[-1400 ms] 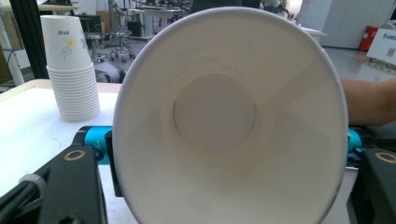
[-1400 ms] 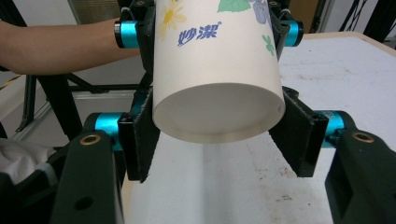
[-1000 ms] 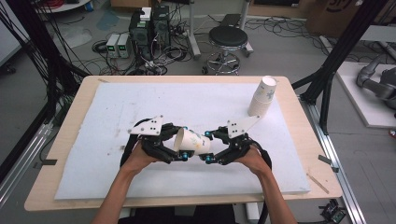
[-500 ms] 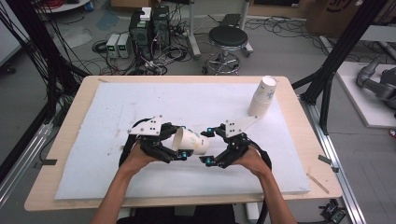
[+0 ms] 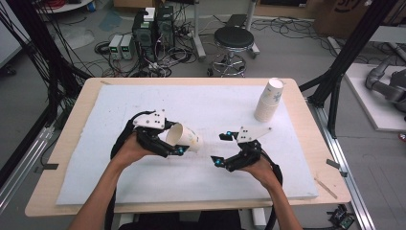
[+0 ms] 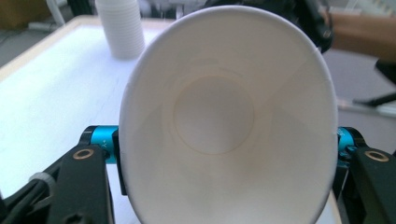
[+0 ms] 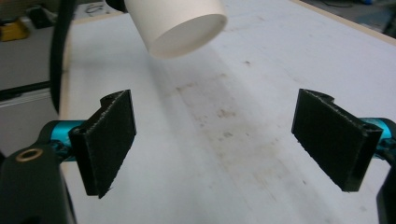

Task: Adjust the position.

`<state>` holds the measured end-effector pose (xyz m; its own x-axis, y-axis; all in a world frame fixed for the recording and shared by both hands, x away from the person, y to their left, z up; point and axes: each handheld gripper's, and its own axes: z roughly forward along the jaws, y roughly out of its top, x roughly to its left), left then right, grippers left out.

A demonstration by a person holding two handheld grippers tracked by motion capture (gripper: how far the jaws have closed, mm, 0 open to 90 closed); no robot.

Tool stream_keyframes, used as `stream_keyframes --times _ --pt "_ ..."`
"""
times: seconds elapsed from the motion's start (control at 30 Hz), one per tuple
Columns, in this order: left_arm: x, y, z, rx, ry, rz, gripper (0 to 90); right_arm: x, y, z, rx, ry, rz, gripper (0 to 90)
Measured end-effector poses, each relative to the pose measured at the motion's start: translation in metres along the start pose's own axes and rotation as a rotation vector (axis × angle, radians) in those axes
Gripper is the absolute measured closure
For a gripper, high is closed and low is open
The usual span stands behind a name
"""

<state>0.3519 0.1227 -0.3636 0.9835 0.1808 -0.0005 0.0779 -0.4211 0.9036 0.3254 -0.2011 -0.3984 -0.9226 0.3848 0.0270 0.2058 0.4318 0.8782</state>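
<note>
Our left gripper [image 5: 178, 143] clamps the light, crushable white paper cup [image 5: 184, 137] at its rim, held gently; right gripper [image 5: 221, 148] beside it, jaws apart.

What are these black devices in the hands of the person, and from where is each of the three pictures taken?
They are hand-held grippers, each with two black jaws that pinch things. The high view looks down on the table, covered by a white mat. The other two pictures come from small cameras riding on the grippers, looking along the jaws. The left gripper is shut on a white paper cup, held on its side; its own camera looks straight into the cup's open mouth. The right gripper holds nothing: its jaws have just been opening and stand wide apart over the mat, with the cup's base in front. A stack of paper cups stands near the far right corner.
</note>
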Motion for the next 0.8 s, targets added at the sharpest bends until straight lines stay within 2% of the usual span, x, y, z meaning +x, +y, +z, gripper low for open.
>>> stream_keyframes --times 0.07,0.23,0.33,0.37,0.5,0.57,0.63,0.73,0.8 --pt "0.005 0.001 0.001 0.042 0.003 -0.004 32.8 -0.001 -0.004 -0.001 0.010 -0.011 0.019 13.9" --pt "0.016 0.005 0.003 0.148 0.014 0.003 32.5 -0.004 -0.016 -0.005 0.018 -0.082 0.043 14.0" --pt "0.019 0.007 0.005 0.189 0.019 0.002 32.2 -0.007 -0.025 -0.007 0.033 -0.110 0.081 14.1" --pt "0.020 0.007 0.006 0.191 0.023 -0.007 32.2 -0.008 -0.027 -0.007 0.035 -0.133 0.087 14.1" --pt "0.026 0.011 0.006 0.244 0.029 0.002 32.2 -0.011 -0.035 -0.010 0.051 -0.192 0.126 14.3" --pt "0.030 0.013 0.006 0.288 0.026 0.013 32.2 -0.011 -0.039 -0.010 0.063 -0.218 0.143 14.3" --pt "0.033 0.014 0.007 0.308 0.028 0.011 32.2 -0.012 -0.042 -0.010 0.065 -0.247 0.146 14.4" --pt "0.037 0.016 0.009 0.378 0.027 0.023 32.2 -0.012 -0.047 -0.009 0.078 -0.276 0.160 14.3" --pt "0.040 0.017 0.010 0.404 0.027 0.028 32.2 -0.012 -0.049 -0.009 0.088 -0.299 0.167 14.4"
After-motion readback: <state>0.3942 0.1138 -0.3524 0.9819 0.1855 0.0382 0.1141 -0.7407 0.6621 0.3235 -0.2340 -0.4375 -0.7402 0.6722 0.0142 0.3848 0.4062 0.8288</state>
